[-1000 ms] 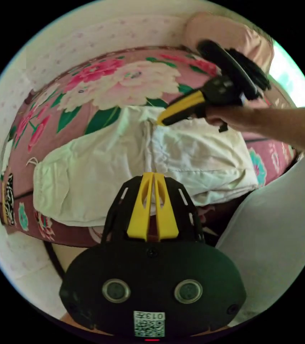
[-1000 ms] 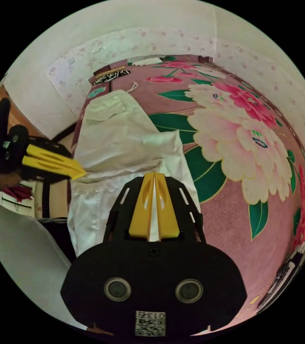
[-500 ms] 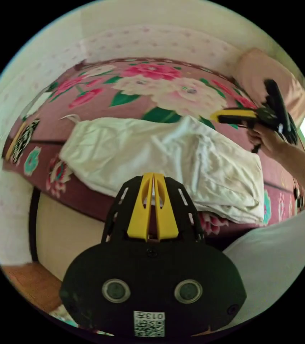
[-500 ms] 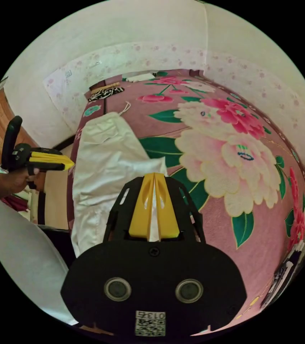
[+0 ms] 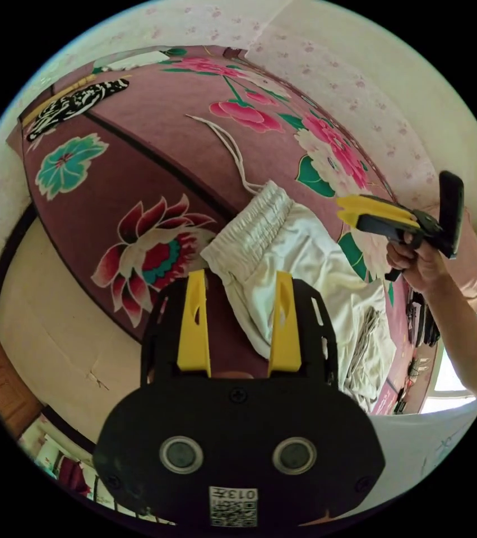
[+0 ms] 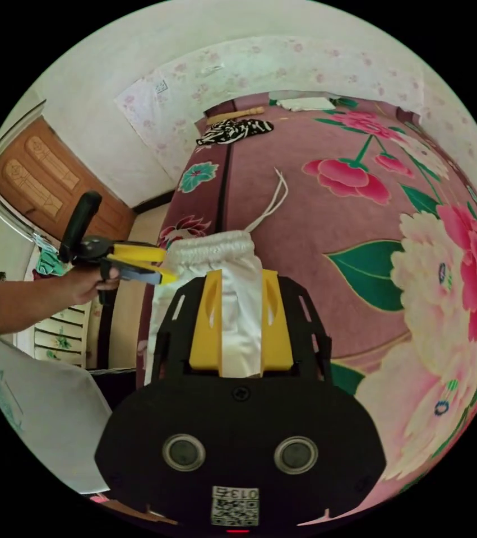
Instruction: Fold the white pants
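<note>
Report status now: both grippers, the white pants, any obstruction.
Left gripper open, at waistband. Right gripper open above white pants. Pants flat on floral bed cover. Nothing in the way.

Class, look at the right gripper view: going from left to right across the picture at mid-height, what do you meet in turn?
Person's forearm → left gripper → gathered waistband of the white pants → green leaf on the bedcover → pink flower.

We see soft matt cloth in the white pants (image 5: 283, 246), gathered at the waistband; just beyond our yellow plastic claw (image 6: 241, 280), the flowered blanket (image 6: 328, 235) looks smooth.
</note>
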`<state>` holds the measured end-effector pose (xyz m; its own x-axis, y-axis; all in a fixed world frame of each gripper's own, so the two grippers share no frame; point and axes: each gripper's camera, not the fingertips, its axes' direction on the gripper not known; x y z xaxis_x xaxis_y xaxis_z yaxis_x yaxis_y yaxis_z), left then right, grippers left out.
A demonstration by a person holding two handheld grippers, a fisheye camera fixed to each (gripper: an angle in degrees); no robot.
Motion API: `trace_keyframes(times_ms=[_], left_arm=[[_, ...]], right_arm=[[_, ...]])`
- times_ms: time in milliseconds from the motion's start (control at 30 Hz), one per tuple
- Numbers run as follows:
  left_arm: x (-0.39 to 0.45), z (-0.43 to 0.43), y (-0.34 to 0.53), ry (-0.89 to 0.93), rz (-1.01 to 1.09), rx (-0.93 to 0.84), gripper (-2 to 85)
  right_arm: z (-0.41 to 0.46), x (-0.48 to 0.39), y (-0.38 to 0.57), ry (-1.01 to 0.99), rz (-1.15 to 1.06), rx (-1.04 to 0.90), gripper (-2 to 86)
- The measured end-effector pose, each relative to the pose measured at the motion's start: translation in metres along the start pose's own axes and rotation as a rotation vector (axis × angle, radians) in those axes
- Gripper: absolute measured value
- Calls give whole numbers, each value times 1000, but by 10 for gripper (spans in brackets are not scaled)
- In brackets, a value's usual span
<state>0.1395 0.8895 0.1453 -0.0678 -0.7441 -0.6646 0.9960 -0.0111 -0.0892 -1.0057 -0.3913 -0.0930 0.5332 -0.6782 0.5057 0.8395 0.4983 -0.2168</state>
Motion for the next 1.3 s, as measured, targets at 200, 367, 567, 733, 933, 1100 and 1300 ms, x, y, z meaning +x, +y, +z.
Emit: trace_keyframes(times_ms=[200,367,567,733,933,1100,1300], left_arm=[[-25,9,-10,50,-14,-40,159],[-40,7,3,41,2,-21,135],[-51,-3,21,137,-37,8,82],[-15,-62,71,195,132,191,78],[121,-113,162,98,597,309,77],[232,-82,241,9,972,288,79],[331,7,323,-9,1318,107,82]], right_arm=[[83,23,-92,-43,-58,-169,112],[135,50,-117,-212,9,-299,97],[127,44,-111,-199,7,-238,76],[27,11,-70,-215,-183,-15,75],[-122,-45,83,-80,-318,181,75],[-168,-86,242,119,-247,162,75],[-118,-107,424,275,17,39,72]])
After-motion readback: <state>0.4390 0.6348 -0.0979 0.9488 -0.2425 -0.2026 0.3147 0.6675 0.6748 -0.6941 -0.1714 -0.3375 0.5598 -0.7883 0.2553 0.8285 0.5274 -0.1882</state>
